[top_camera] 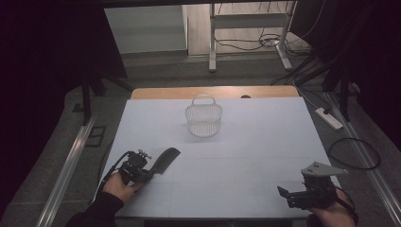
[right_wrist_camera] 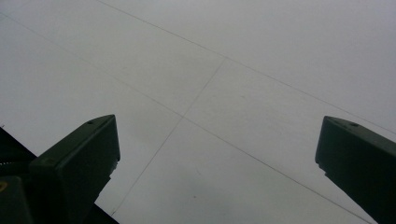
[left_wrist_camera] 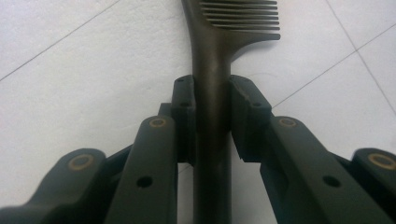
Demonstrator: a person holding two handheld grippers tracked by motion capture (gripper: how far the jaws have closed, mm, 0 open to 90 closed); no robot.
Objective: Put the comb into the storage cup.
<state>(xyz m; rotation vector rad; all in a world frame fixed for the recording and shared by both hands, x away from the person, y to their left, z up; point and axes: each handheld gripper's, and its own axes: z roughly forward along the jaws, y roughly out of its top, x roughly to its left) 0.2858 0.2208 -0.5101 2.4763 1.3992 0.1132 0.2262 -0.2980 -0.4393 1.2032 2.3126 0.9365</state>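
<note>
Left gripper point(top_camera: 150, 173) sat at the lower left of the high view, held in the person's left hand point(top_camera: 119, 187), and it had its jaws clamped on the handle of a dark comb point(top_camera: 166, 160). The comb's toothed end stuck out up and to the right of the gripper, over the white table point(top_camera: 246, 142). From the left gripper view it was pretty clear: both pads point(left_wrist_camera: 186, 116) were pressed flat against either side of the comb's point(left_wrist_camera: 215, 70) handle, which ran straight up the middle of the frame, with the teeth fanning off toward the upper right. The jaws weren't far apart at all, just the width of that handle.

Moving right, a white mesh basket point(top_camera: 204, 120) with a loop handle stood upright near the top centre of the table, well apart from both grippers.

Over at the lower right of the high view, the right gripper point(top_camera: 285, 195) rested in the person's right hand point(top_camera: 333, 213), with its grey three-cornered plate on top and its jaws pointing left. In the right gripper view its two jaws stood wide apart at the lower left and lower right corners, with nothing between them but bare white table point(right_wrist_camera: 224, 93) and its faint lines.
</note>
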